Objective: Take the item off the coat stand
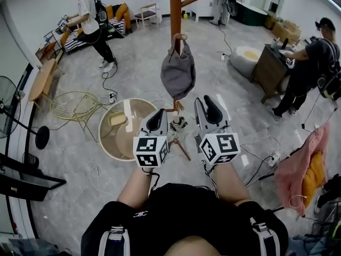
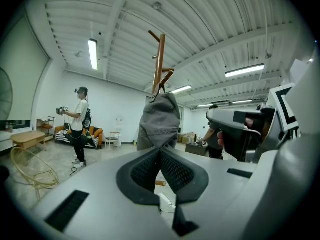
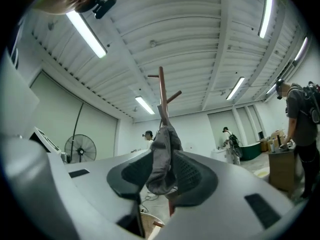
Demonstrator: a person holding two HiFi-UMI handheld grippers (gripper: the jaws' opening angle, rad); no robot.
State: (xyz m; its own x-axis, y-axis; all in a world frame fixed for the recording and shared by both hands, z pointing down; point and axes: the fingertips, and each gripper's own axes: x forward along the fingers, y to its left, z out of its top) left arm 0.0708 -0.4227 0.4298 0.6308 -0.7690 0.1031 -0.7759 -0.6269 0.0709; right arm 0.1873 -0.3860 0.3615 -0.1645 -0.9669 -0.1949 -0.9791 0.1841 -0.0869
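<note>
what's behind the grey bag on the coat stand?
The stand's pole passes behind the bag; the stretch at bag height is covered. Its wooden feet show below.

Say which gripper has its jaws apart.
The right gripper: a gap shows between its jaws, the grey bag seen through it. On the left gripper they meet.

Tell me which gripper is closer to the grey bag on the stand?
Right, it seems. The right gripper is just below and right of the grey bag, which shows between its parted jaws. The left gripper, shut, sits below-left, slightly further off.
</note>
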